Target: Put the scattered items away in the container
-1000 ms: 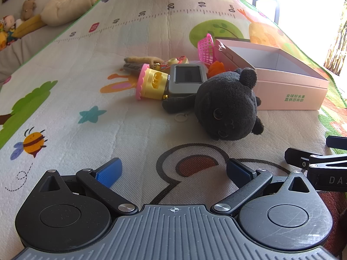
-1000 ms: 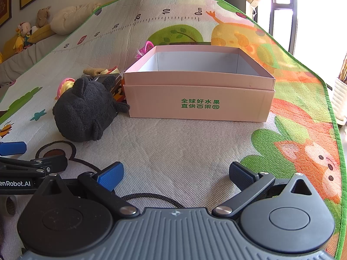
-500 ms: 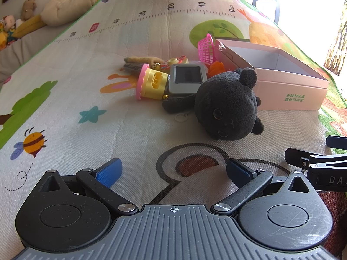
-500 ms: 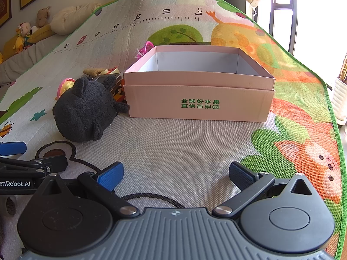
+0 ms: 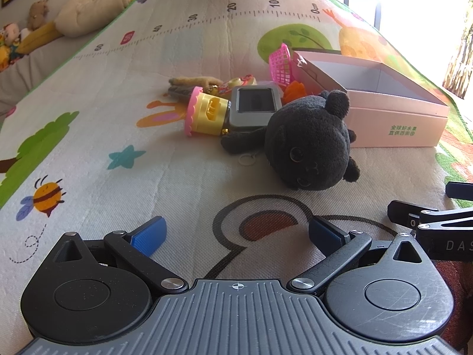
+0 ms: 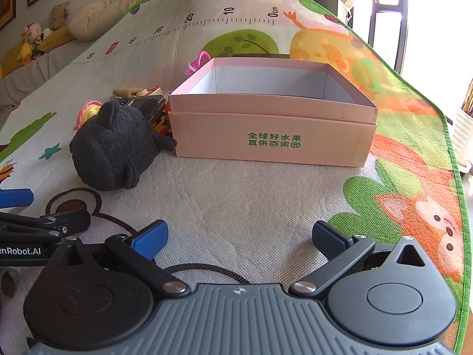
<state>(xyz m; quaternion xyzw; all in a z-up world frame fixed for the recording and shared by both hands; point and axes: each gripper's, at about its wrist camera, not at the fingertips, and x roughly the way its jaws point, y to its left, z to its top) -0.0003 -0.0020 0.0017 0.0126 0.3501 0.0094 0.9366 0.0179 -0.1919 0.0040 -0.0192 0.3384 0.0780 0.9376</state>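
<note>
Left tool [image 5: 236, 232] spread wide, blue ribbed pads gripping nothing, low over the woven play mat [image 5: 88, 177]. Right tool [image 6: 238, 236] equally wide, also empty, aimed at the pink cardboard box [image 6: 272, 139], square, open-topped, pale inside with green print on its front wall. Fuzzy round black plush toy [image 5: 307, 148] lying just left of the box, close against it. Behind the plush: a glossy yellow plastic toy with pink frilled rim [image 5: 207, 115], a grey rounded-square case [image 5: 254, 109], a pink mesh basket [image 5: 280, 65] touching the box.
</note>
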